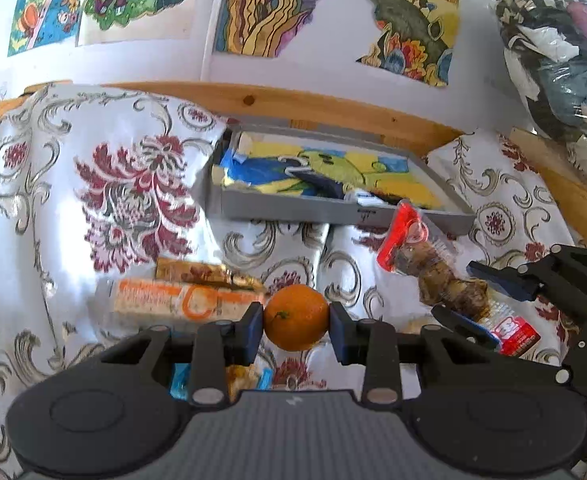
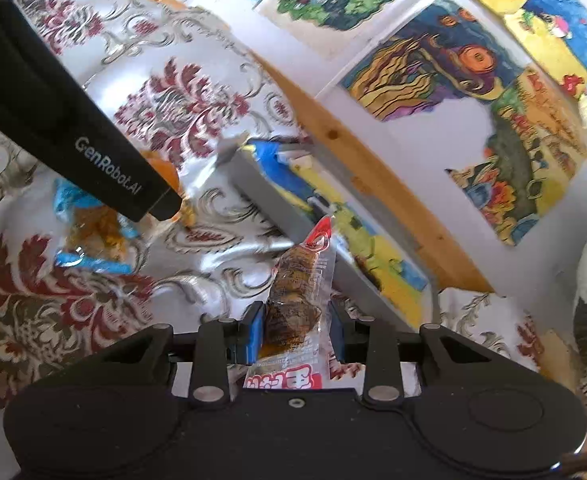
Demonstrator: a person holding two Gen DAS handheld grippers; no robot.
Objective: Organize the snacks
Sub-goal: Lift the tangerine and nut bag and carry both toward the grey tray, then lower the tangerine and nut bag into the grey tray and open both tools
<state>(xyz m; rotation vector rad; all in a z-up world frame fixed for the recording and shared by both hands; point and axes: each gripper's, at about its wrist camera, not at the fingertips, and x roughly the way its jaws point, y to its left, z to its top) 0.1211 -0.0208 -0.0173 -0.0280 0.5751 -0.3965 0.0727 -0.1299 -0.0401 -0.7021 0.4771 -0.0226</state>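
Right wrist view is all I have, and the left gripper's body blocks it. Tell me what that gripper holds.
Observer: The left gripper is shut on an orange, pinched between both fingers.
Operator: Report what lies beside it.
Observer: Two wrapped bars lie left of the orange: an orange-printed bar and, behind it, a gold-wrapped bar.
Operator: Describe my packet from that side.
Observer: The right gripper grips the snack packet around its brown contents. The packet's red end points toward the grey tray.
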